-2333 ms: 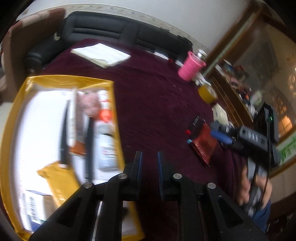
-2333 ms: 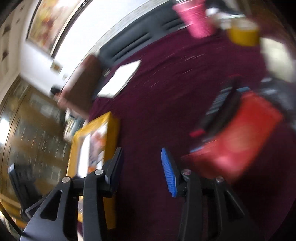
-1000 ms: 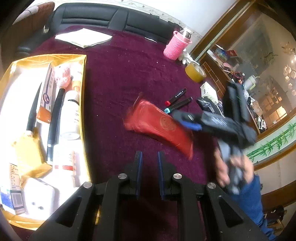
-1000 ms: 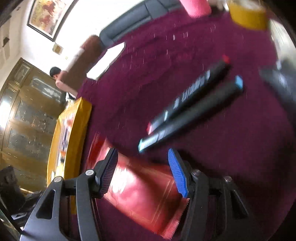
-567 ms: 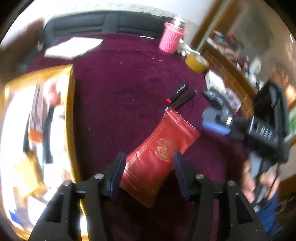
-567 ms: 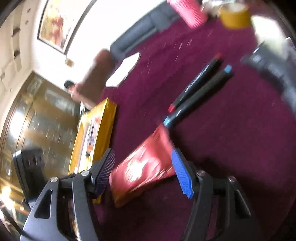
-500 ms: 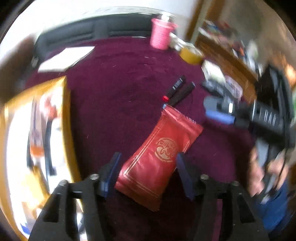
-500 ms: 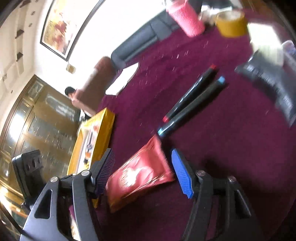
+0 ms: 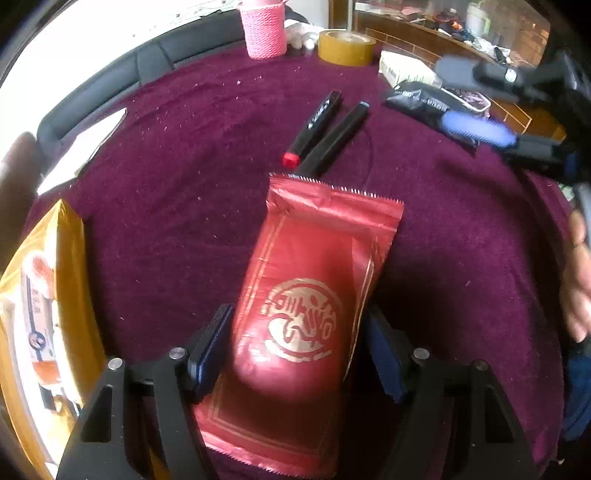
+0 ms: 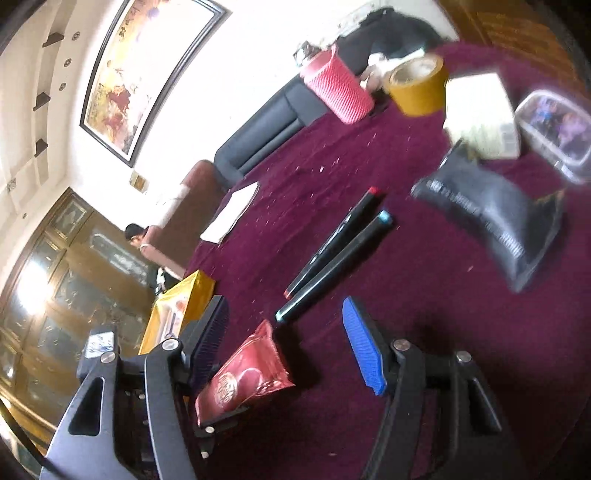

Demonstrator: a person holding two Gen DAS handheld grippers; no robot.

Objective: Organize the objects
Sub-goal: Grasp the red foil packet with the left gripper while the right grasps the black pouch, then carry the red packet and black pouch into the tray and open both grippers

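A glossy red foil packet (image 9: 314,306) with serrated ends, a thin gold border and a round gold emblem lies flat on the maroon tablecloth (image 9: 177,206), its near part lying between the fingers of the left gripper (image 9: 299,350). That claw stands wide, one finger at each long edge of the packet, and whether the pads actually touch it cannot be told. Just past the packet's far edge lie two black markers side by side, the red-capped marker (image 9: 314,127) and the blue-capped marker (image 9: 338,138), the second almost touching the serrated seam. To the left sits a yellow tray (image 9: 70,258) holding assorted items, too blurred to name. Far off stand a pink knitted cup (image 9: 263,31) and a roll of brown tape (image 9: 346,48), with a black pouch (image 9: 421,105) to the right. The right gripper (image 10: 284,339) hangs above the cloth, near the markers, its claw spread wide with nothing in it; from its view the packet (image 10: 243,373) shows behind its left finger.
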